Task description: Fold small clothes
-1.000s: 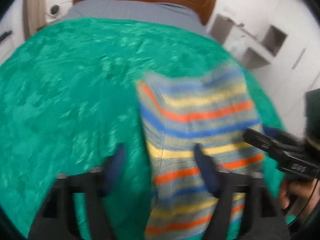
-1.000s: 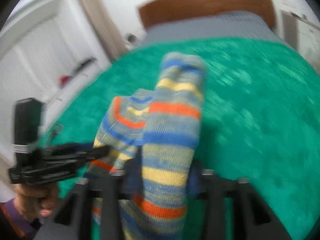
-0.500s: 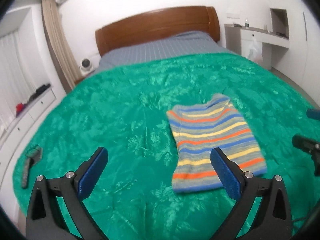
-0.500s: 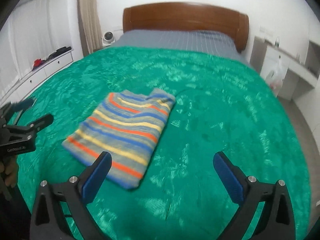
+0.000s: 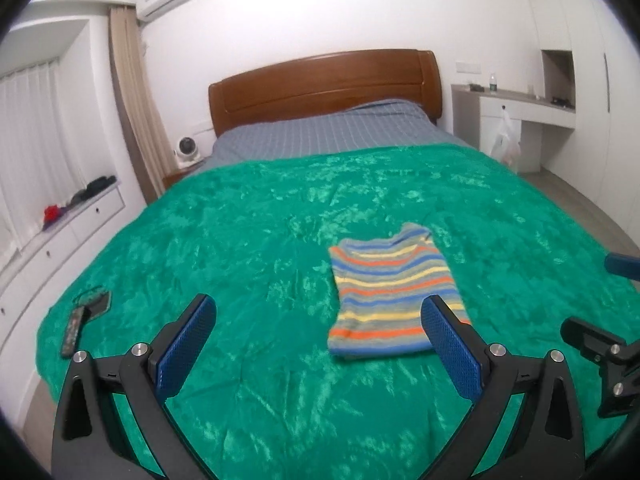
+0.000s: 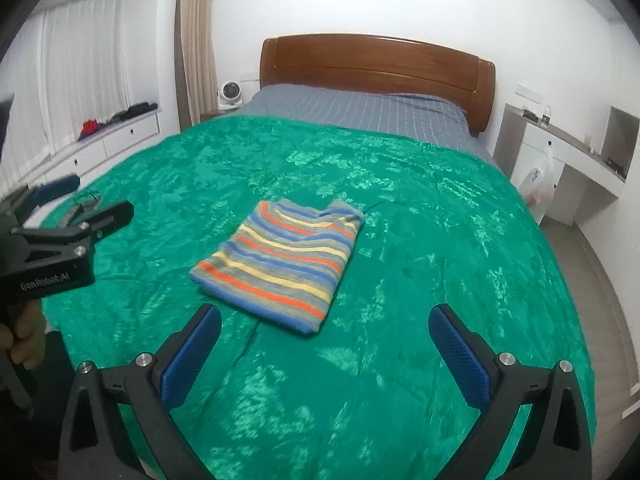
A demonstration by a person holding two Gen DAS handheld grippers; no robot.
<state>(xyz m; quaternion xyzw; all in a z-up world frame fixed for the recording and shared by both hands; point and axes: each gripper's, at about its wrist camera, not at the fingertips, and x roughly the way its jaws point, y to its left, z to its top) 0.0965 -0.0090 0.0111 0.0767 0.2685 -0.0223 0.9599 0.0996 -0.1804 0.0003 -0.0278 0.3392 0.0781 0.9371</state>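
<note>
My left gripper [image 5: 316, 344] and right gripper [image 6: 324, 348] have just opened, empty. The folded striped knit top [image 6: 280, 264] lies at twelve o'clock on the bed [image 6: 440, 240]; it looks soft and light, best pinched at an edge.

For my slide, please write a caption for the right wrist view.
Folded striped garment lies on green bedspread; right gripper open above it.

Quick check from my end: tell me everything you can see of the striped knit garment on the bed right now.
The striped knit garment is a small top in grey with blue, orange and yellow bands, soft ribbed knit by the look. It lies flat, folded into a compact rectangle, neckline end toward the headboard, on the green blanket, which alone touches it. The left gripper and the right gripper both stand open and clear of it, nothing between their fingers.
</note>
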